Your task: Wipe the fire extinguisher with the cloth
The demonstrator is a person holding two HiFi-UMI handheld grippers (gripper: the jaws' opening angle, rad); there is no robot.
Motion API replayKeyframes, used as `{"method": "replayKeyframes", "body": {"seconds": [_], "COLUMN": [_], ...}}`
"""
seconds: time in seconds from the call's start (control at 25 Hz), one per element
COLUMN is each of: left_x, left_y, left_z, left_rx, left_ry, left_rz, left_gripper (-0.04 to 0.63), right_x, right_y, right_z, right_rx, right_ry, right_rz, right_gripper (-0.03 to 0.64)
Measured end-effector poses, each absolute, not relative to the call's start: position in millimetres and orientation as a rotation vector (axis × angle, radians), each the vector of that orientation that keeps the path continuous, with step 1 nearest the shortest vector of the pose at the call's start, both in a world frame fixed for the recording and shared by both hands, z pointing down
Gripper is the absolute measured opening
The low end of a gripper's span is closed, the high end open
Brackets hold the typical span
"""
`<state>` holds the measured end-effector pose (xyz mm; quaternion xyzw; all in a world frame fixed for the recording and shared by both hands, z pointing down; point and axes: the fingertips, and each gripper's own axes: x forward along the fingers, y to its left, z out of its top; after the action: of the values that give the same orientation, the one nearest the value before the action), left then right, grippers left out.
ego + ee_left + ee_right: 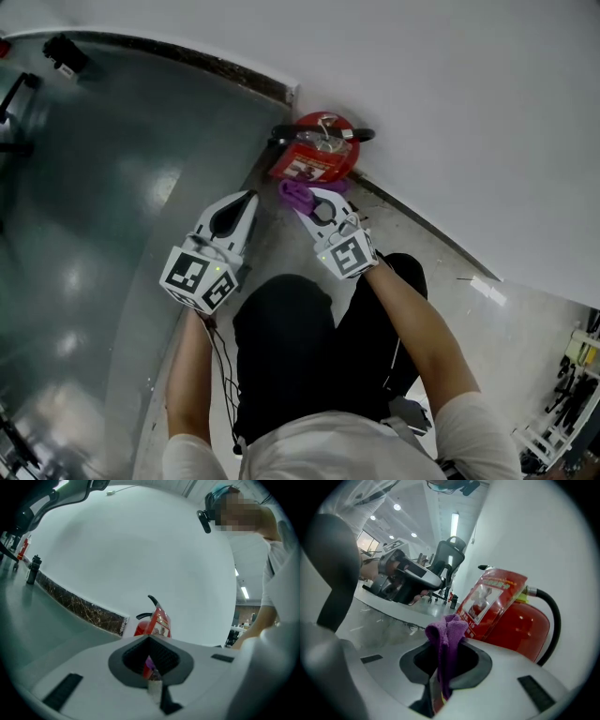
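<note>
A red fire extinguisher (pixel 317 145) stands on the floor against the white wall, with a black hose and a label bag on its side. My right gripper (pixel 307 200) is just short of it, shut on a purple cloth (pixel 296 193) that bunches out past the jaw tips. In the right gripper view the cloth (pixel 446 639) rises from the right gripper (pixel 444 670), with the extinguisher (pixel 506 613) close behind it. My left gripper (pixel 246 201) hangs to the left of the cloth, shut and empty. In the left gripper view the extinguisher (pixel 153 622) shows beyond the left gripper (pixel 151 665).
A dark glossy floor (pixel 112 216) spreads to the left, edged by a marble skirting strip (pixel 79 606) along the wall. A black bottle (pixel 33 569) stands by the skirting farther off. The person's black trousers (pixel 309 347) fill the lower middle. An office chair (pixel 449 557) stands behind.
</note>
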<state>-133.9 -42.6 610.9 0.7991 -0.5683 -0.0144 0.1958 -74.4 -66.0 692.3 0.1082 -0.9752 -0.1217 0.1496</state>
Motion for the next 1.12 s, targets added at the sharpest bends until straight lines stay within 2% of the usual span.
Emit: {"method": "replayKeyframes", "body": {"seconds": [0.76,1.12], "left_x": [-139,-139], "left_y": [-9,2], "left_z": [645,648], "left_rx": [2.198,2.203], "left_ry": [-1.543,-1.512], "left_rz": [-0.023,-0.005], "left_gripper": [0.005,0.005], "right_x": [-84,-90], "right_y": [-77,-75], "right_z": [816,853], "right_rx": [0.528,0.489], "right_ry": [-2.654,-2.574], "right_rz": [-0.012,0.089], "right_gripper": [0.057,0.057]}}
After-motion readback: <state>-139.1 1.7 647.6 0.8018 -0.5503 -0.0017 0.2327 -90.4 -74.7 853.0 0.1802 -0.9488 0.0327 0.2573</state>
